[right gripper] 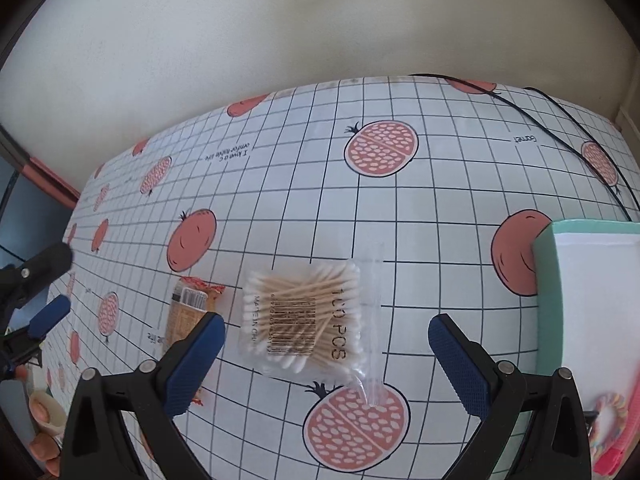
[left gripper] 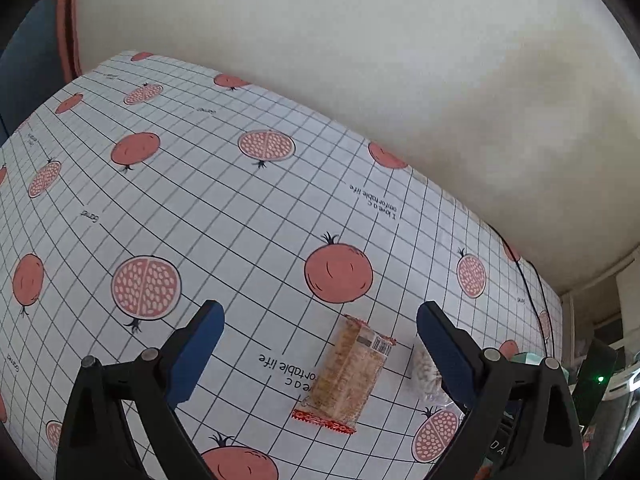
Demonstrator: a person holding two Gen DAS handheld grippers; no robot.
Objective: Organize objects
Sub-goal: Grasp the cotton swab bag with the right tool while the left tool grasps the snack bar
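A wrapped cracker snack (left gripper: 344,372) with red crimped ends lies flat on the pomegranate-print tablecloth (left gripper: 200,200). My left gripper (left gripper: 320,312) hovers open just short of it, the packet sitting between and below the blue pads. A clear bag of cotton swabs (right gripper: 304,316) marked "100 PCS" lies to the snack's right. My right gripper (right gripper: 326,322) hangs open over that bag, touching nothing. The snack (right gripper: 188,312) also shows left of the bag, partly behind my left finger (right gripper: 200,352). In the left wrist view the swab bag (left gripper: 424,372) is mostly hidden by a finger.
A teal box (right gripper: 588,300) stands at the table's right edge, with a colourful hair tie (right gripper: 608,412) near it. A black cable (right gripper: 560,120) runs across the far right corner. A pale wall backs the table. The left gripper (right gripper: 56,286) and a person's fingers (right gripper: 40,448) show at far left.
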